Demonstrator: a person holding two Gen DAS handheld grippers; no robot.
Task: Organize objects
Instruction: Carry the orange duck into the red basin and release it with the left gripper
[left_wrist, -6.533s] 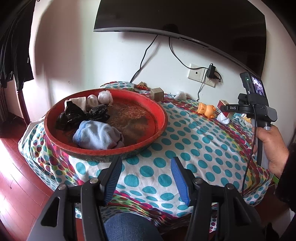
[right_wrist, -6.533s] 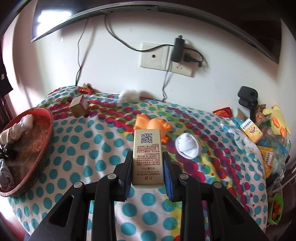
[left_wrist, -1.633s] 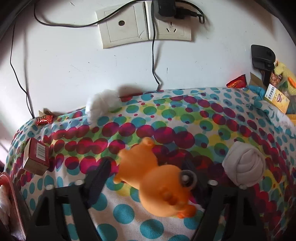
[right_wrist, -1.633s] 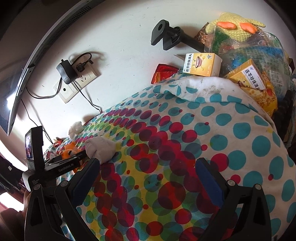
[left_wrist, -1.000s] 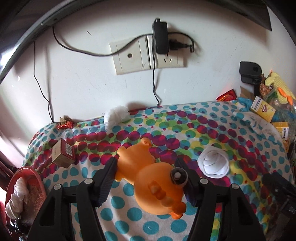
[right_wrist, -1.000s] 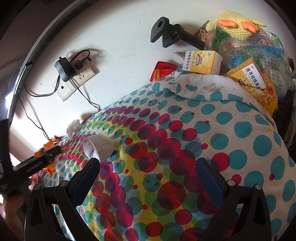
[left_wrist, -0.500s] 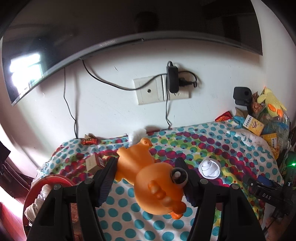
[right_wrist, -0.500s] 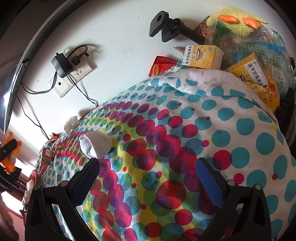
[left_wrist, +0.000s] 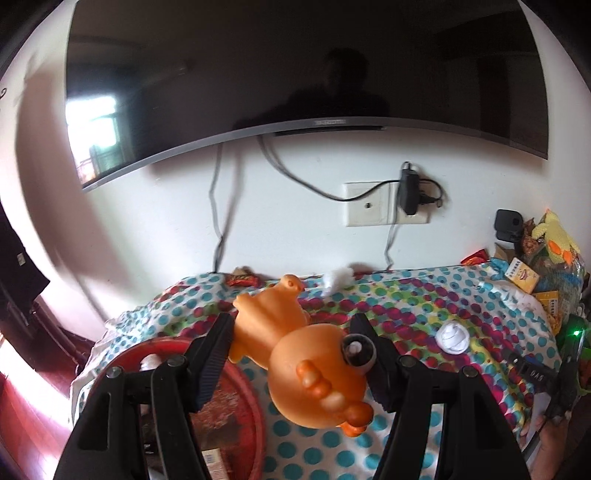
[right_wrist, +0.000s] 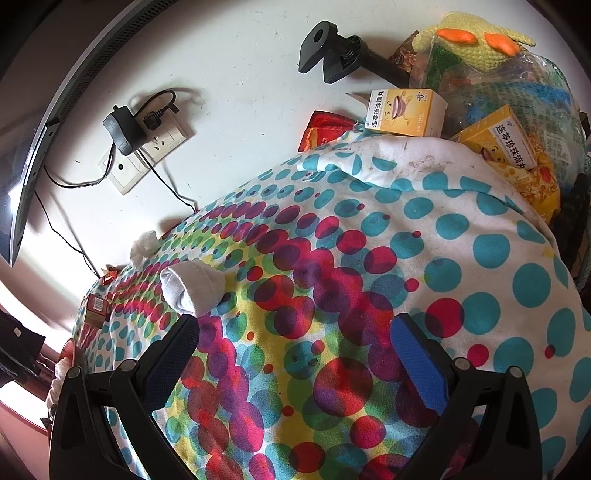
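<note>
My left gripper (left_wrist: 295, 350) is shut on an orange rubber duck toy (left_wrist: 295, 354), which hangs in the air above the dotted tablecloth (left_wrist: 406, 317). Below it to the left lies the red basin (left_wrist: 243, 410) with rolled socks and a small box inside. A white rolled sock (left_wrist: 452, 338) rests on the cloth to the right. In the right wrist view that white sock (right_wrist: 192, 286) lies just beyond the left finger of my right gripper (right_wrist: 295, 350), which stands open and empty over the tablecloth (right_wrist: 369, 258).
A white fluff ball (left_wrist: 338, 277), a red wrapper (left_wrist: 242, 280) and a small brown box (right_wrist: 95, 309) lie near the wall. Yellow boxes (right_wrist: 404, 112), snack bags and a knitted yellow toy (right_wrist: 476, 40) crowd the right end. A television (left_wrist: 295, 74) hangs above. The other hand-held gripper (left_wrist: 554, 373) shows at right.
My left gripper has risen and pulled back leftward with the duck; the red basin has come into view below it. The right gripper has stayed where it was.
</note>
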